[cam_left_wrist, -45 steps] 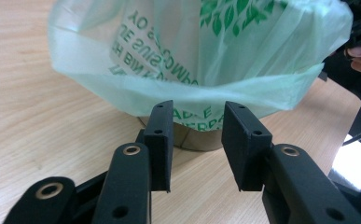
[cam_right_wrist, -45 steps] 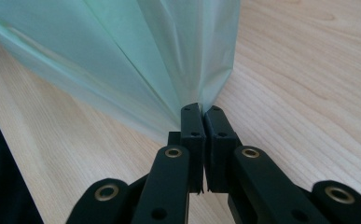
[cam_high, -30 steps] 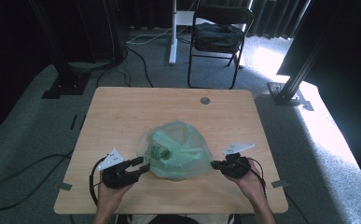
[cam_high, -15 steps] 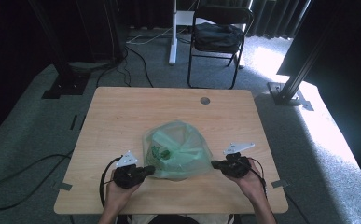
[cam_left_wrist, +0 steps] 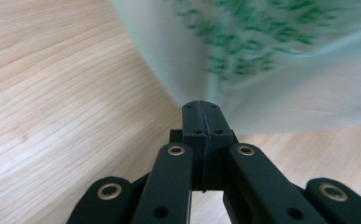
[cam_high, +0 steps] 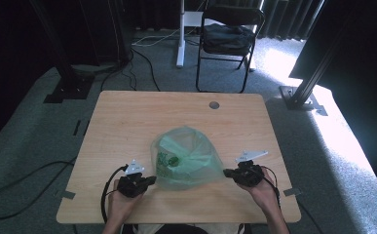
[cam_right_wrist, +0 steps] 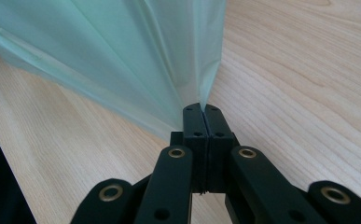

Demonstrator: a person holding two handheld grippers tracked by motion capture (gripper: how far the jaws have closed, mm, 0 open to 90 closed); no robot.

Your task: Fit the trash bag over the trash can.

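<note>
1. Near the table's point(cam_high: 127, 117) front edge lies your green plastic bag point(cam_high: 186, 158), puffed up.
2. Your left gripper point(cam_left_wrist: 200, 105) has just closed, pinching the bag's edge.
3. Your right gripper point(cam_right_wrist: 201, 108) is clamped on its opposite corner.

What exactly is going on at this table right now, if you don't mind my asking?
A person seated at a wooden table is working a thin green plastic bag with a hand-held gripper in each hand. The right gripper is shut on the bag's edge, the film fanning out from its tips. The left gripper has just closed on the opposite side, its jaws together where the film meets them. The bag lies puffed up between the two.
</note>
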